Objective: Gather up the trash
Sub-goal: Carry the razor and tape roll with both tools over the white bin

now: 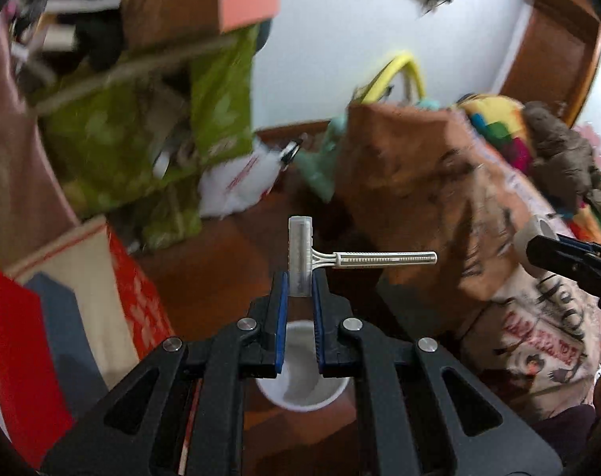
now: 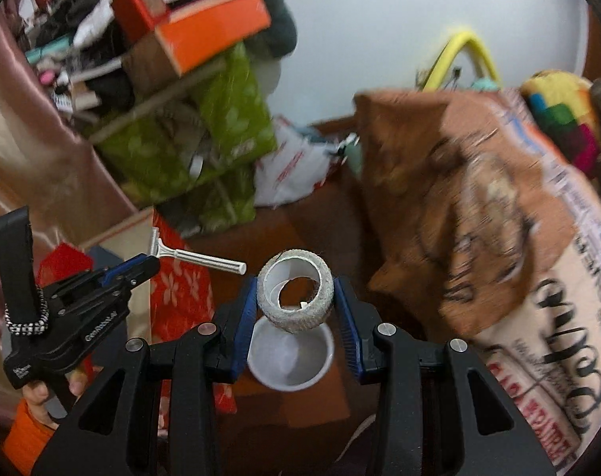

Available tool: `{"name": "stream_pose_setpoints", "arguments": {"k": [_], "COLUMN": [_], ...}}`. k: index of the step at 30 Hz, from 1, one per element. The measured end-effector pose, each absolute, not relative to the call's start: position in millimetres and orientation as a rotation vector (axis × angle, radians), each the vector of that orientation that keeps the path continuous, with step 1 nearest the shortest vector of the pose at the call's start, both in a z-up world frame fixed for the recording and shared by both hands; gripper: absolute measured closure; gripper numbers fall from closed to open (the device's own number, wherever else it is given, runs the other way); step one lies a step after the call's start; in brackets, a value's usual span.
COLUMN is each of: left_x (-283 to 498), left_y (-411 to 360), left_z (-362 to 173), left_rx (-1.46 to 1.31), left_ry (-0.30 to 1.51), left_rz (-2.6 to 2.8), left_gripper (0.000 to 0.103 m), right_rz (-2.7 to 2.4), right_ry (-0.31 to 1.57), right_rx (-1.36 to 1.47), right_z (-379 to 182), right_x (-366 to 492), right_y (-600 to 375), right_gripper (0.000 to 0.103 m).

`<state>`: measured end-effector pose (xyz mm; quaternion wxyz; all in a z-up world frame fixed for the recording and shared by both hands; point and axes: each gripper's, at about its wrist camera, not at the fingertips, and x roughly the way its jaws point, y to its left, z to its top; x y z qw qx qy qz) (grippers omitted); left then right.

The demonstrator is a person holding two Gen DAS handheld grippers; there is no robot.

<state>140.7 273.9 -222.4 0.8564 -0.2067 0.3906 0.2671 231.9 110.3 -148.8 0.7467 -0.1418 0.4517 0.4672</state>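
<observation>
Now | left hand-held gripper (image 1: pixel 300 281) clamps razor (image 1: pixel 300 256) | right hand-held gripper (image 2: pixel 296 297) clamps tape roll (image 2: pixel 296 291)

White wall (image 1: pixel 340 39); dark wooden floor (image 1: pixel 229 254); cluttered boxes (image 2: pixel 205 31)

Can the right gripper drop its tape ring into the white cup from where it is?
Probably yes. The right gripper holds the tape ring just above the open white cup, and nothing sits between them. The left gripper with its razor is off to the side.
</observation>
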Motion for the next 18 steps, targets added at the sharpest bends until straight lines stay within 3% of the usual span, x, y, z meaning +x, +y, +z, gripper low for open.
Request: {"name": "stream_pose_setpoints", "arguments": {"k": [9,18], "left_x": [139,146], "left_y": [298,302], "left_z": [-317,-402], "left_rx": [-0.530,-0.577], "left_ry": [0.996,1.184], "left_rz": [0.629,0.664], "left_gripper": [0.093,0.092], "right_rz": [0.994,0.948], "right_ry": [1.110,1.414], "right_rx": [-0.446,-0.464], "right_z": [-234,-336], "right_x": [219,231], "right_y": [145,176], "right_gripper": [0.067,0.067]}}
